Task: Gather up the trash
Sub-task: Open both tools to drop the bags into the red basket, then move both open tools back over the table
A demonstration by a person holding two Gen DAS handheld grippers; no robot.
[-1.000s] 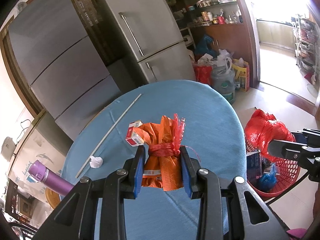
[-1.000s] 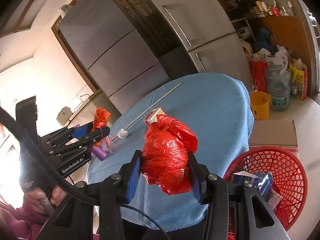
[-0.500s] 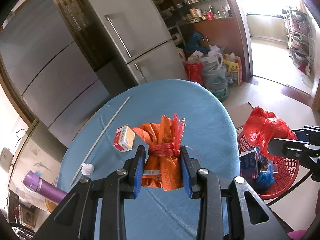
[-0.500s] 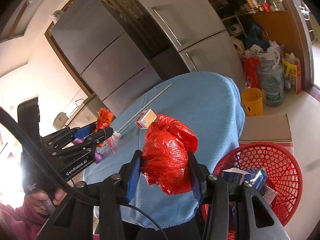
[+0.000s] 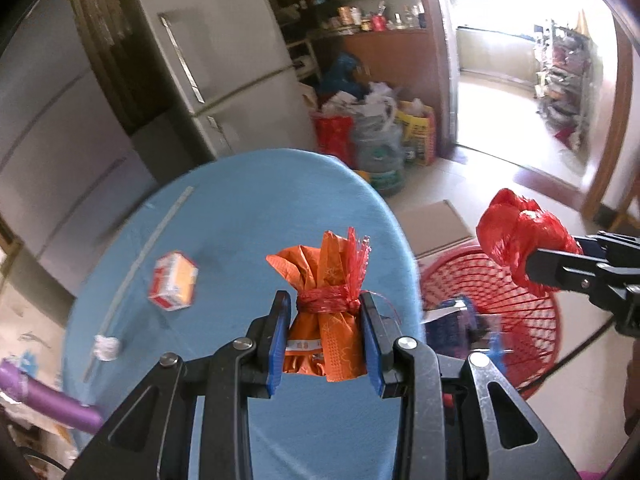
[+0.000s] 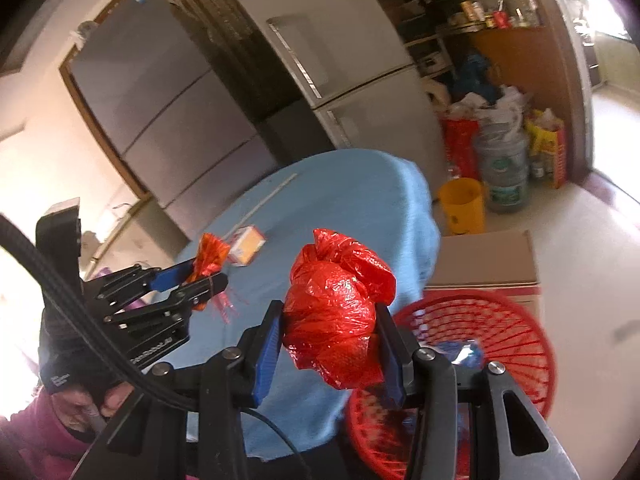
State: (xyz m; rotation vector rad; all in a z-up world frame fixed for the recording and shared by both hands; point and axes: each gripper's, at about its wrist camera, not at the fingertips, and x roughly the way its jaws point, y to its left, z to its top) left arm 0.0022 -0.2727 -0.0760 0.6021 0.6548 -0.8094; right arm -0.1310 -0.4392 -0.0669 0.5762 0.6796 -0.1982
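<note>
My left gripper (image 5: 324, 320) is shut on an orange foil packet tied with red netting (image 5: 326, 300) and holds it above the blue table (image 5: 240, 208). It also shows in the right wrist view (image 6: 210, 258). My right gripper (image 6: 330, 336) is shut on a crumpled red plastic bag (image 6: 336, 308), held above the red mesh basket (image 6: 500, 320) on the floor. That bag also shows in the left wrist view (image 5: 520, 236) over the basket (image 5: 480, 288). Blue wrappers (image 5: 460, 316) lie inside the basket.
A small red and yellow box (image 5: 174, 282), a white crumpled scrap (image 5: 106, 347) and a long white stick (image 5: 148, 248) lie on the table. A purple bottle (image 5: 52, 396) is at its left edge. A cardboard box (image 6: 484, 256), yellow bucket (image 6: 462, 206) and fridges (image 6: 340, 68) stand beyond.
Both grippers have swung to the right with their loads. The red basket now lies closer under the right gripper, and the table items have shifted left in view.
</note>
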